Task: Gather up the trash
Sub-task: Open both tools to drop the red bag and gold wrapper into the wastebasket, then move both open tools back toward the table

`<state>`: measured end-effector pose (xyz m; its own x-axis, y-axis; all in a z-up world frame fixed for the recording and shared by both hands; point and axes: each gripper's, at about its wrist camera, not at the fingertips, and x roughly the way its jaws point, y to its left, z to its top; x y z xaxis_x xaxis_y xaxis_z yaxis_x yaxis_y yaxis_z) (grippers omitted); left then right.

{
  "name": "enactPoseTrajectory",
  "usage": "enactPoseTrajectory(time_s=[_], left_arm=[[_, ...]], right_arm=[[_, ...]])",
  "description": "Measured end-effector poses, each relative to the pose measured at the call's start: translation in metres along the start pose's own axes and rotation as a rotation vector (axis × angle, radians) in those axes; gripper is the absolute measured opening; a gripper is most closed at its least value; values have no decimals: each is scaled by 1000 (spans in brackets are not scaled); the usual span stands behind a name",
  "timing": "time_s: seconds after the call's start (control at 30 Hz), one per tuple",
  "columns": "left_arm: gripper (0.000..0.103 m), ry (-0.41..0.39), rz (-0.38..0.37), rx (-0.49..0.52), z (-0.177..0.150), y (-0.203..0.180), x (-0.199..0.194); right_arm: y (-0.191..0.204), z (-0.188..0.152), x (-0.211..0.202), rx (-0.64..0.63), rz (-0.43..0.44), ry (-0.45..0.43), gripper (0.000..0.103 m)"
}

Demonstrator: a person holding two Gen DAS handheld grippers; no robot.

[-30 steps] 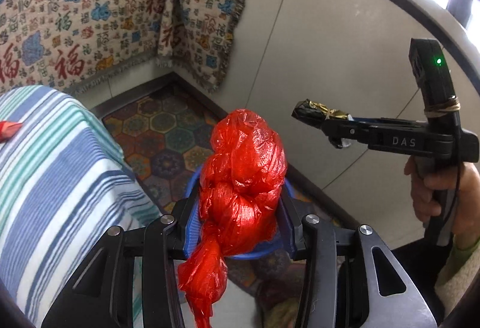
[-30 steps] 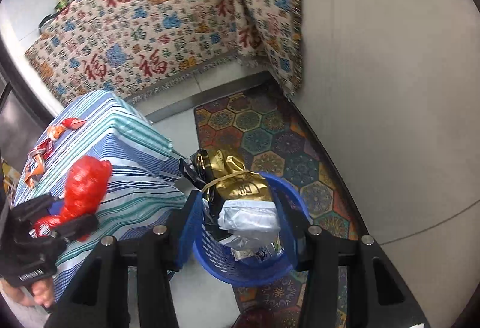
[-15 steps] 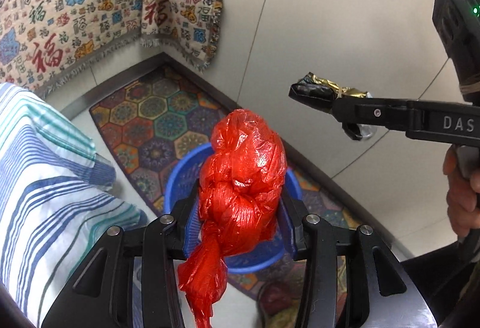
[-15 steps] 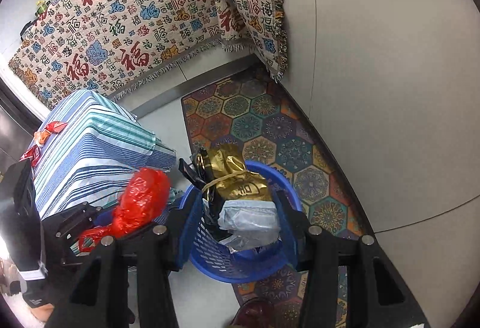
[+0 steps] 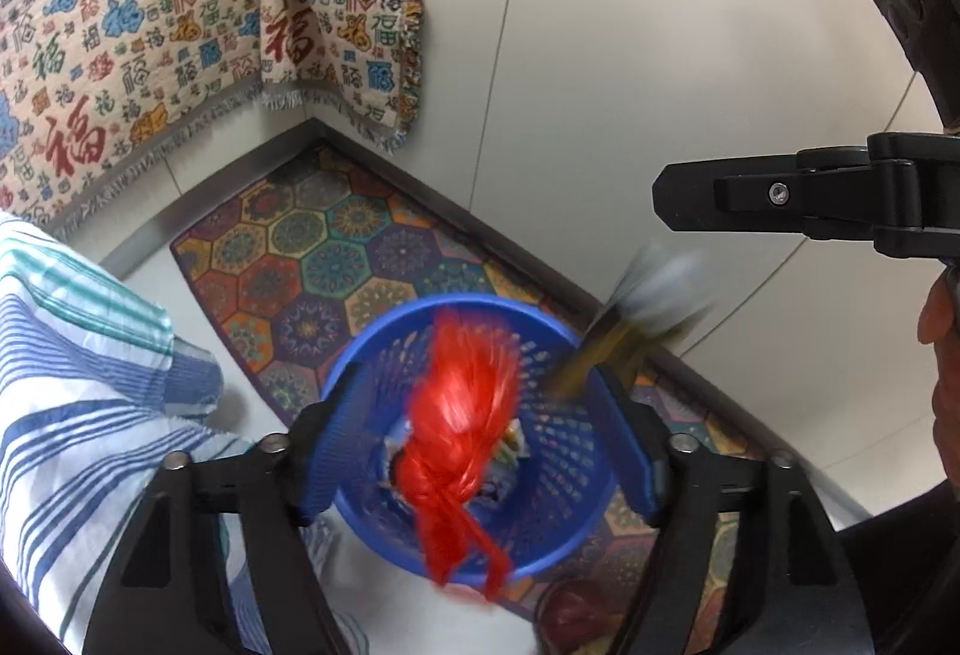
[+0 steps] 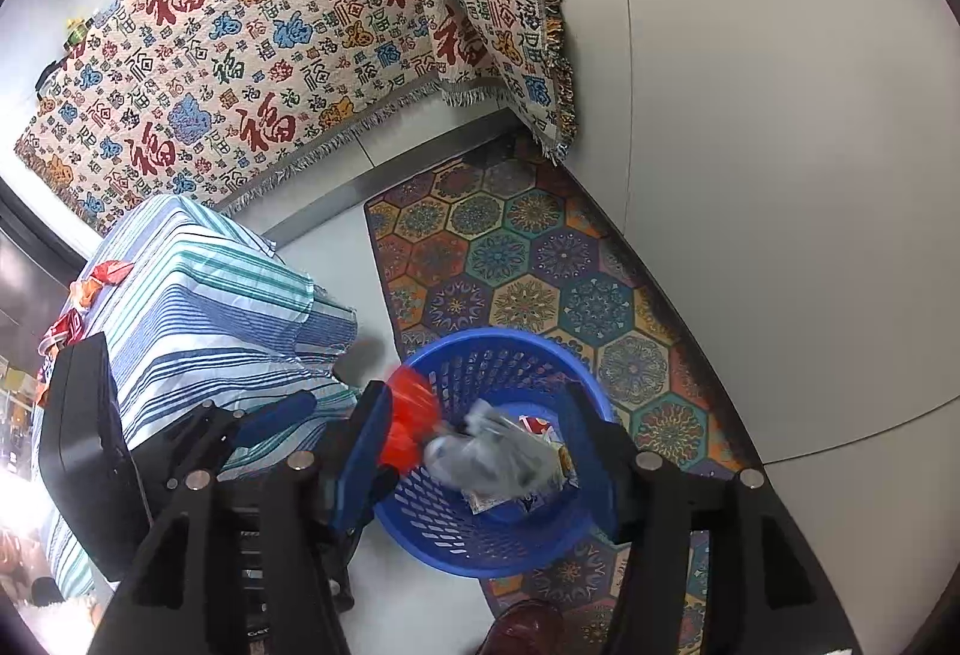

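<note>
Trash over blue basket (image 5: 576, 529), both hand-held grippers spread wide.
Red plastic bag (image 5: 462, 427), blurred, sits between the fingers of the left hand-held gripper (image 5: 480, 451), touching neither, above the basket's mouth. Gold-and-silver wrapper (image 5: 630, 331), blurred, hangs near the basket's far rim, below the right hand-held gripper (image 6: 480, 451), whose jaws hold nothing. Basket stands on a patterned mat (image 6: 528, 259), beside a striped cloth (image 6: 204, 295); some wrappers lie on its bottom.
</note>
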<state>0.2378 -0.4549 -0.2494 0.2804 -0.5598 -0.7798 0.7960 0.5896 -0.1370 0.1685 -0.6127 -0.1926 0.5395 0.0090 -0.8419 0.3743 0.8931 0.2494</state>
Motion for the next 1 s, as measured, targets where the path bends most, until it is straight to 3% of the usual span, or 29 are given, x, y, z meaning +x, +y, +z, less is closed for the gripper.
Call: enactPoseTrajectory(time_s=[0.2,0.3,0.43,0.6,0.8,0.9,1.0], left_arm=[[80,-31,0,-75,2,16,-26],[81,-86,2,-116,-1,31,-69],[91,-138,81,-127,-18,60,-132],[94,-124,269,-182,-71,120,-189],[94,-31,524,-281,-145,213,-233],[94,-38,574,-359,-170,259,-257],[94,-59,565,-386,-182,291,-273]], right_arm=[[3,3,-9,-13,-17,-36,60],[17,7,-21,-72,-54,-95,60],[52,6,-35,-181,-68,-185,60],[123,-5,-38,-335,20,-226,60],[238,-32,-24,-560,138,-197,60],[290,-55,-10,-653,183,-148,60],[335,-74,12,-728,204,-89,60]])
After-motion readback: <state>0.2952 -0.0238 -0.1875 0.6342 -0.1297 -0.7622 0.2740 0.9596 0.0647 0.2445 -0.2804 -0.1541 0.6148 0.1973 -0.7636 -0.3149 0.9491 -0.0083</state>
